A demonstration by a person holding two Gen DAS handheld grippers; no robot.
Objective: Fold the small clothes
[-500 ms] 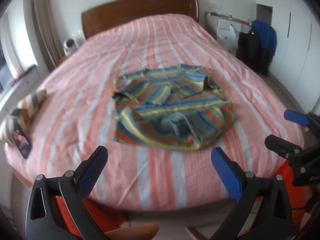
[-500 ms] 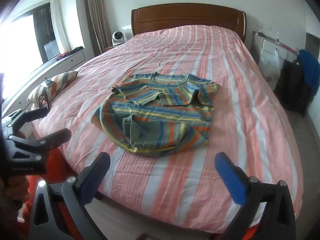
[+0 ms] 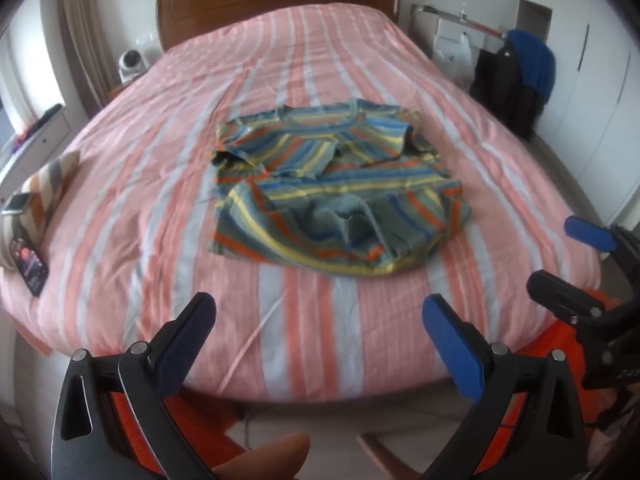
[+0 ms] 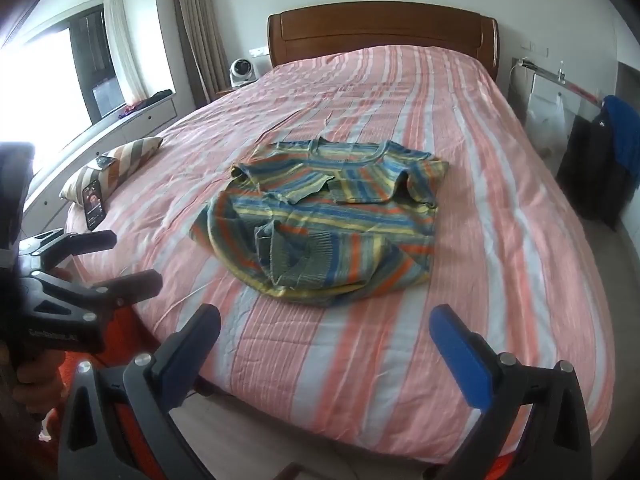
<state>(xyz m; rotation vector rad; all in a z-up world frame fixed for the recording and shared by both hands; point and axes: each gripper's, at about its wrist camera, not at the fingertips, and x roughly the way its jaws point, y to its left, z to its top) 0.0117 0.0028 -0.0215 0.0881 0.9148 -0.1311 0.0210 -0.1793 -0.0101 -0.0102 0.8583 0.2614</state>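
Observation:
A small knit sweater (image 3: 332,184) with blue, yellow, orange and grey stripes lies partly folded and rumpled in the middle of the bed (image 3: 312,344); it also shows in the right wrist view (image 4: 332,216). Both sleeves are folded in and the hem is bunched up. My left gripper (image 3: 318,332) is open and empty, held off the foot of the bed, short of the sweater. My right gripper (image 4: 324,344) is open and empty too, also at the foot. The right gripper appears at the right edge of the left wrist view (image 3: 576,264), and the left gripper at the left edge of the right wrist view (image 4: 116,256).
The bed has a pink and white striped cover (image 4: 500,240) and a wooden headboard (image 4: 380,28). A striped cushion (image 4: 116,164) and a phone (image 4: 93,204) lie at its left edge. Dark and blue clothes hang on a rack (image 4: 600,152) at the right. A window bench (image 4: 120,124) runs along the left.
Both grippers have moved a little closer to the bed and the left view has swung slightly right. The sweater has not moved. Both grippers stay open.

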